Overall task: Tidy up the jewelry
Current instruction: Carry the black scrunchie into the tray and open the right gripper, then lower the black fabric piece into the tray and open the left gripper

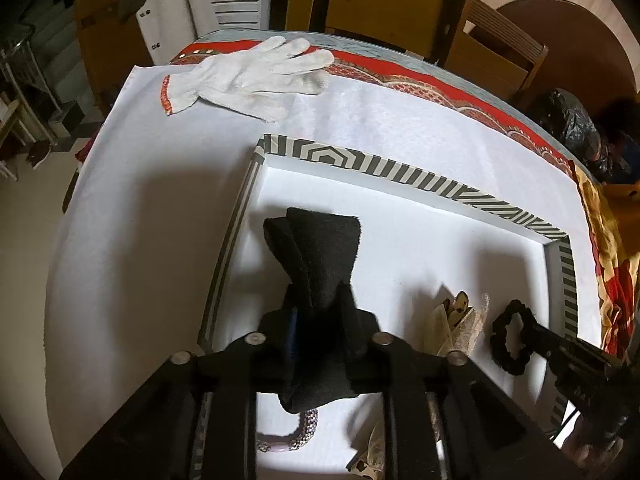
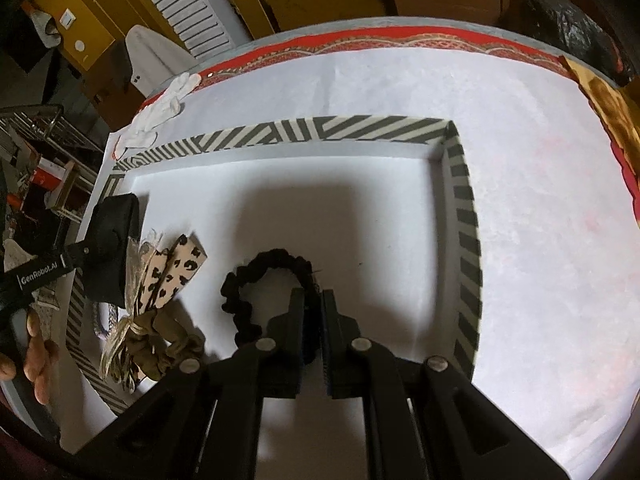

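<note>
Black felt and black scrunchie gripped over the striped tray

The left gripper [image 1: 316, 304] is clamped on a folded black felt piece [image 1: 320, 256]; the right gripper [image 2: 311, 312] is pinched on the black scrunchie [image 2: 256, 280]. A leopard-print bow [image 2: 176, 276] lies at nine o'clock of the scrunchie, inside the striped tray [image 2: 464, 200]; a white glove [image 1: 248, 76] is seen at twelve o'clock beyond it.

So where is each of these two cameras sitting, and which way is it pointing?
Left wrist view: sits on the left claw, looking forward along its fingers over the striped tray toward a white glove; the claw grips a black cloth.
Right wrist view: sits on the right claw, facing down into the tray; it pinches a black scrunchie. The person's left hand shows at the edge.
Shared: tray, glove, scrunchie, black cloth, leopard-print bows, and each view catches the other claw.
</note>
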Motion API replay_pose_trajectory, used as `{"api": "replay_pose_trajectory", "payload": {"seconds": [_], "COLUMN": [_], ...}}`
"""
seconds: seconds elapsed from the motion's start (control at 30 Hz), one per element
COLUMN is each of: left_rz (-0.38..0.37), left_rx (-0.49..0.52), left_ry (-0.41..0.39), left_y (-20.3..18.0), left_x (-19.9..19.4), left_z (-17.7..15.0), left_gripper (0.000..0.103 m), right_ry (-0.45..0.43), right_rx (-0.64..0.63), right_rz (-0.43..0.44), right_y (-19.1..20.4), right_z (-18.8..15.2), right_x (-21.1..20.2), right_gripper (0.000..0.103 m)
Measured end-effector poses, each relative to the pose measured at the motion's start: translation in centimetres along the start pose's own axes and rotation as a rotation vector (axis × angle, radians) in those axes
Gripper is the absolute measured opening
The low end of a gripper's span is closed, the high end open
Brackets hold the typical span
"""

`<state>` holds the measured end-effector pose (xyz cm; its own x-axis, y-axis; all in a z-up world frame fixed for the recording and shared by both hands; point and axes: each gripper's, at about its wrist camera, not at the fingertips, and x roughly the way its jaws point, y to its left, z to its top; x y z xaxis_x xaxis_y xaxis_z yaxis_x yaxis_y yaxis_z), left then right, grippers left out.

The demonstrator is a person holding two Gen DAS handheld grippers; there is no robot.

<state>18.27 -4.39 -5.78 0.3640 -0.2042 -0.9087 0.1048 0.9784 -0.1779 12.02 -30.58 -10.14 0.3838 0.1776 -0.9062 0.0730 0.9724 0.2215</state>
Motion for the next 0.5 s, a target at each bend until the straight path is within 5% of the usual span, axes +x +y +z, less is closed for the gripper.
{"api": "replay_pose_trajectory", "payload": {"seconds": [0.17,0.5], "left_rz": [0.015,-0.019], "left_rx": [-0.002,-0.014], "left_ry": [-0.021,-0.111], "left_y": [0.2,0.2], "left_x": [-0.7,-5.5], "left_z": [-0.3,-1.4], "left_gripper": [0.026,0.027], "right_ry": [-0.001,-0.089], "right_rx": [-0.02,-0.032], "right_rz": [0.008,0.028], "right_y": [0.6,1.4], "right_z": [-0.3,-1.7], "right_x": [-0.5,-5.1], "right_gripper": [0.043,0.052]}}
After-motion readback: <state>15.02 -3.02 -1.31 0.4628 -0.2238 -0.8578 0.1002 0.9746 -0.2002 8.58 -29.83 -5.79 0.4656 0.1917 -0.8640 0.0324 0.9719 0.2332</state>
